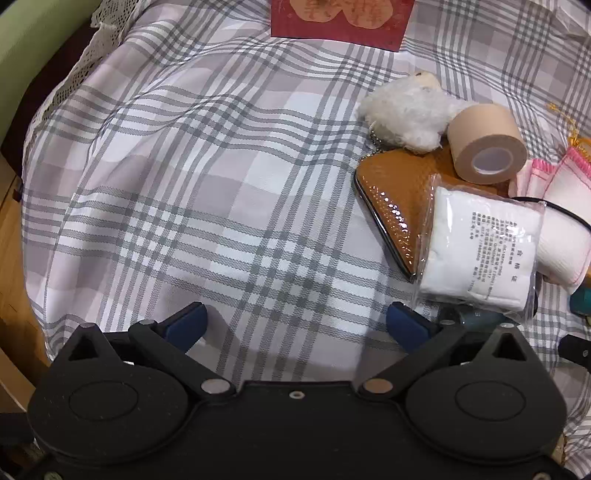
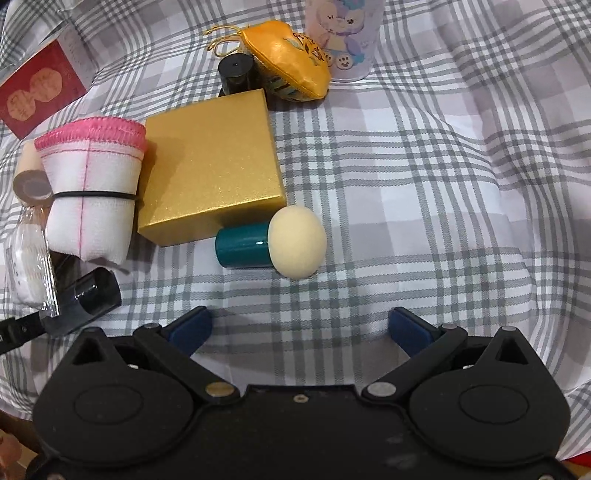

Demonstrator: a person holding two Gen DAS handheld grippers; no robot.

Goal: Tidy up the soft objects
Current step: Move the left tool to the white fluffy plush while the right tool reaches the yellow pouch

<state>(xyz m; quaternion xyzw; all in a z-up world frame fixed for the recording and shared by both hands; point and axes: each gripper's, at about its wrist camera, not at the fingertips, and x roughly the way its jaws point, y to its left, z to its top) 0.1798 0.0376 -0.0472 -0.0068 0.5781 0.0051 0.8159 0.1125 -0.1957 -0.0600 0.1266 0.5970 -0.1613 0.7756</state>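
A cream foam sponge with a glossy teal cylindrical handle lay on its side on the grey-and-white plaid bed sheet, just ahead of the right tongs, whose blue-padded fingers stood wide apart and held nothing. The handle's far end touched a flat gold glitter box. Against the box's left side leaned a rolled white cloth with pink stitched edging, bound by a black elastic band. Beyond the box sat a small black cylinder and a shiny yellow embroidered pouch. In the left wrist view, the left tongs were likewise spread wide and empty above bare sheet. To their right lay a clear bag of white cotton pads, overlapping a tan textured leather wallet. A beige roll of tape rested on the wallet's far edge, touching a fluffy white plush toy. A red card lay farther up the bed.
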